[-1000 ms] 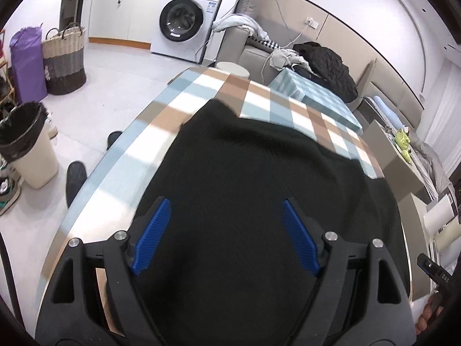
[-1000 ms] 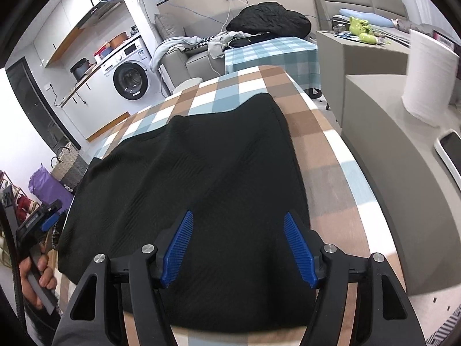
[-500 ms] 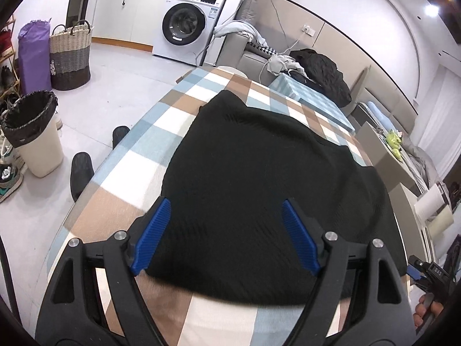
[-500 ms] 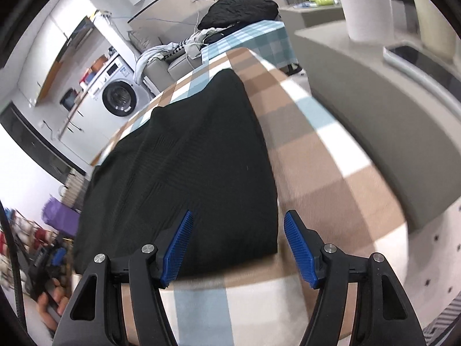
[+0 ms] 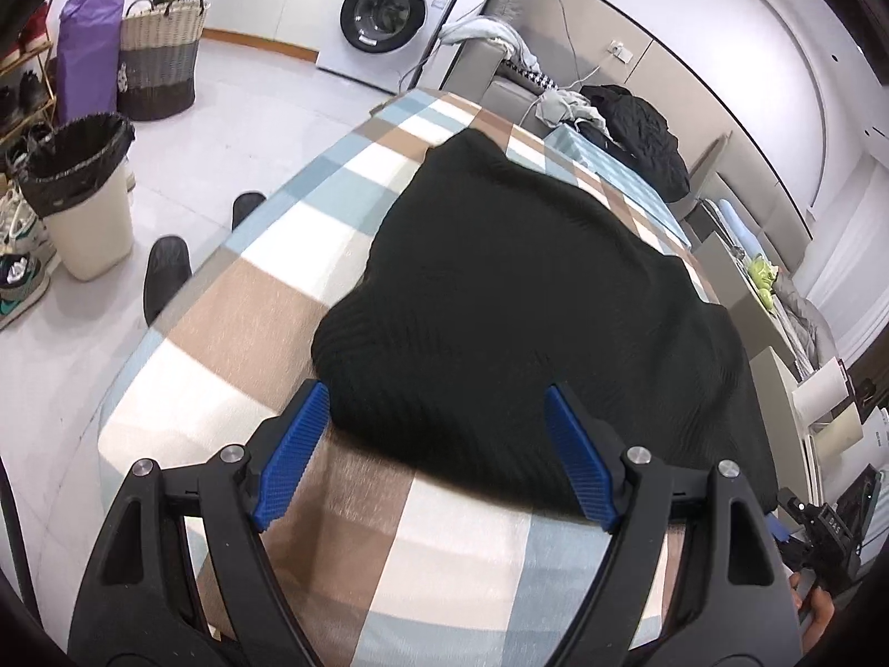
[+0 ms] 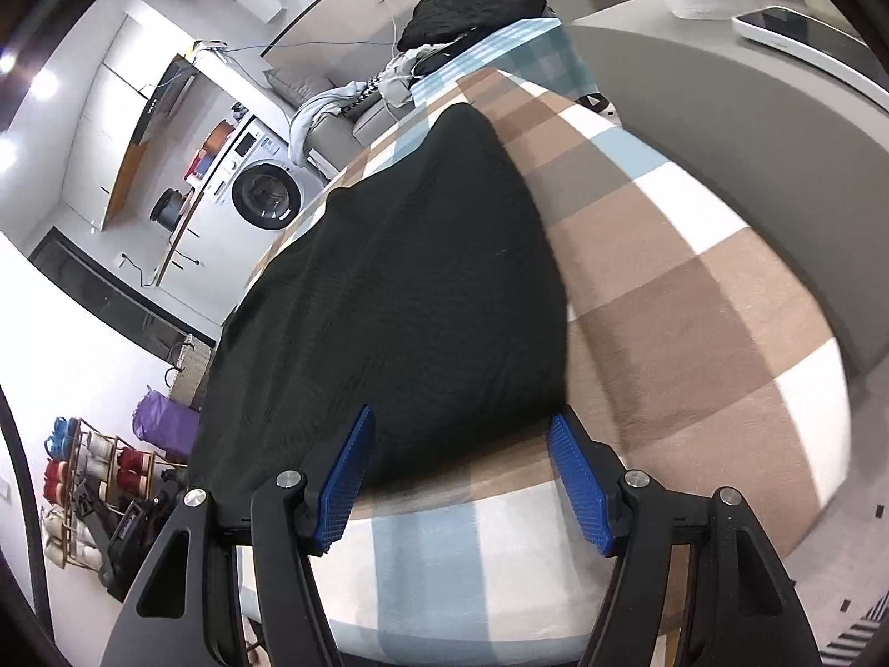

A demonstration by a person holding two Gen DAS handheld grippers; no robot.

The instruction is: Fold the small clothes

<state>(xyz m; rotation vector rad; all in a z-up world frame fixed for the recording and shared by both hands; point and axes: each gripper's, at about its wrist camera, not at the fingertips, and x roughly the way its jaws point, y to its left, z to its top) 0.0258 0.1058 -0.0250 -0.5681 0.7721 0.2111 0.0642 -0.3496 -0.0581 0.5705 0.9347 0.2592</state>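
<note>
A black ribbed knit garment (image 5: pixel 517 300) lies spread flat on the checked brown, blue and white bench (image 5: pixel 266 333), filling the frame's centre, its near edge rounded.

A matt black ribbed-knit cloth garment (image 5: pixel 517 305) lies on a soft, matt brown-blue-white checked fabric tablecloth (image 5: pixel 250 322)

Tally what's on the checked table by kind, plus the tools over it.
Black garment: 1
Tools, jaws open, near edge between them: 2 (left tool, right tool)
Total: 3, all on or over the table.
</note>
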